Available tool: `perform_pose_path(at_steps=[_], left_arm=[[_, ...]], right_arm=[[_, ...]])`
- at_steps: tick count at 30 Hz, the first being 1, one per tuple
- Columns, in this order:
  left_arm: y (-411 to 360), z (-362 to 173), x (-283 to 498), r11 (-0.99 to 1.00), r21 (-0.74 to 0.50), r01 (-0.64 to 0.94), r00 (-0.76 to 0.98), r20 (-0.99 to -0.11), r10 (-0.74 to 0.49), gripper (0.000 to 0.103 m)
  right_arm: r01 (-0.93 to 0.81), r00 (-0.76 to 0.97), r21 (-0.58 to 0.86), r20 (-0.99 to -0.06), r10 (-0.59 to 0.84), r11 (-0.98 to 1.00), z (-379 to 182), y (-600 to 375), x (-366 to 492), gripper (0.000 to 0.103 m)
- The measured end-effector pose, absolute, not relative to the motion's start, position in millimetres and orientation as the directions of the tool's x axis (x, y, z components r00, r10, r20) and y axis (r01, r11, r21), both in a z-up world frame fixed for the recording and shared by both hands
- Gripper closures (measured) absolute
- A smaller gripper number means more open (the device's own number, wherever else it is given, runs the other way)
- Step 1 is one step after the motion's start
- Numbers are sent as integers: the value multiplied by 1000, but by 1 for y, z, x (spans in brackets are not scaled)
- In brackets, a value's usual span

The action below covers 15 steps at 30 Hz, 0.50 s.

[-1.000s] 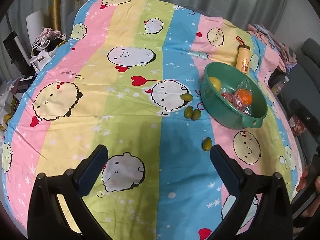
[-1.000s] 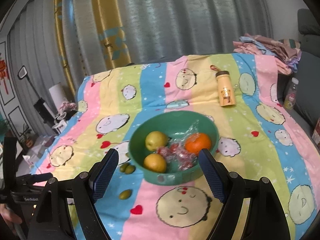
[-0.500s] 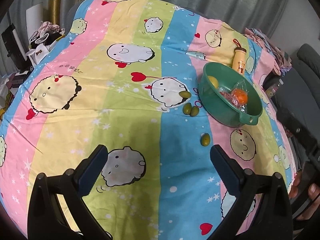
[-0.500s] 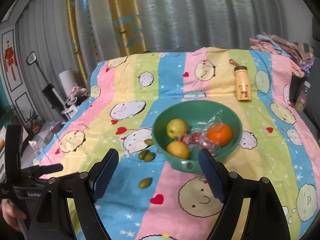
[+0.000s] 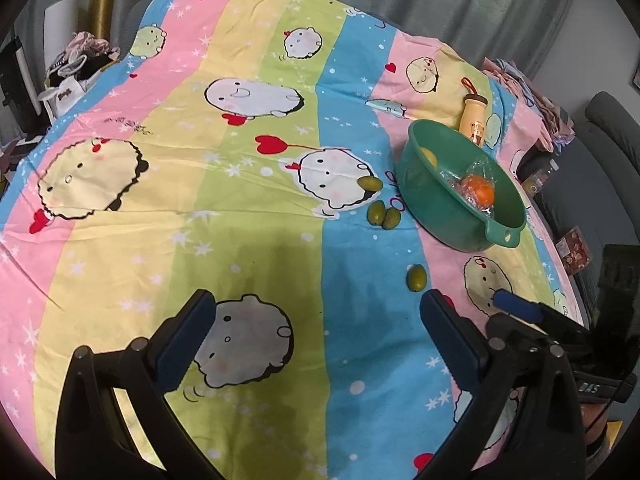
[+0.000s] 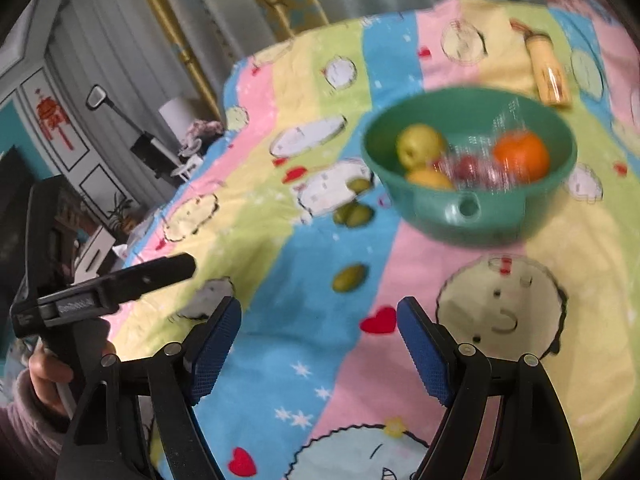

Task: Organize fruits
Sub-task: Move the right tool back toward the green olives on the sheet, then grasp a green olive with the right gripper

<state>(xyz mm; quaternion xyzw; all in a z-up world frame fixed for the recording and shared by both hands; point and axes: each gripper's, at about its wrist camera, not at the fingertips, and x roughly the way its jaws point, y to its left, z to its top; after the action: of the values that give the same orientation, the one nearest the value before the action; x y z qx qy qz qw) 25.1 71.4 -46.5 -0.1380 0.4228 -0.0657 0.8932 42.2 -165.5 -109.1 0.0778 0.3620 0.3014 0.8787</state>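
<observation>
A green bowl [image 5: 448,216] [image 6: 448,208] sits on the striped cartoon cloth, holding an orange [image 6: 520,154], a yellow-green fruit [image 6: 418,146], another yellow fruit [image 6: 428,179] and wrapped red fruit [image 6: 466,168]. Several small green fruits lie on the cloth left of the bowl: one alone [image 5: 416,278] [image 6: 349,277], a touching pair [image 5: 383,214] [image 6: 354,214] and one near the bowl's rim [image 5: 369,183] [image 6: 360,185]. My left gripper [image 5: 316,320] is open and empty above the cloth. My right gripper [image 6: 318,328] is open and empty, with the lone green fruit just beyond it.
A yellow bottle [image 5: 473,116] [image 6: 546,68] lies on the cloth behind the bowl. Folded clothes [image 5: 532,96] are piled at the cloth's far right. The right gripper's fingers [image 5: 516,306] show at the lower right of the left wrist view. The left gripper's body [image 6: 112,284] shows at the left of the right wrist view.
My right gripper has swung left and lower toward the lone green fruit, and its view is now blurred. My left gripper shifted slightly; the right gripper has come into its view.
</observation>
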Motion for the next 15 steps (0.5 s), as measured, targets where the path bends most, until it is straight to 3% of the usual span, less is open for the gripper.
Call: perform_pose_path(at_steps=[3, 5, 15], left_arm=[[72, -53, 30, 950, -311, 6, 630, -737, -245, 1], [74, -54, 32, 949, -315, 13, 633, -732, -252, 1], [81, -59, 43, 953, -302, 34, 641, -724, -253, 1]], right_arm=[[-484, 548, 332, -606, 576, 810, -116, -157, 51, 33], [-496, 542, 313, -617, 571, 810, -120, -147, 56, 47], [-448, 549, 230, -692, 469, 864, -139, -119, 91, 69]])
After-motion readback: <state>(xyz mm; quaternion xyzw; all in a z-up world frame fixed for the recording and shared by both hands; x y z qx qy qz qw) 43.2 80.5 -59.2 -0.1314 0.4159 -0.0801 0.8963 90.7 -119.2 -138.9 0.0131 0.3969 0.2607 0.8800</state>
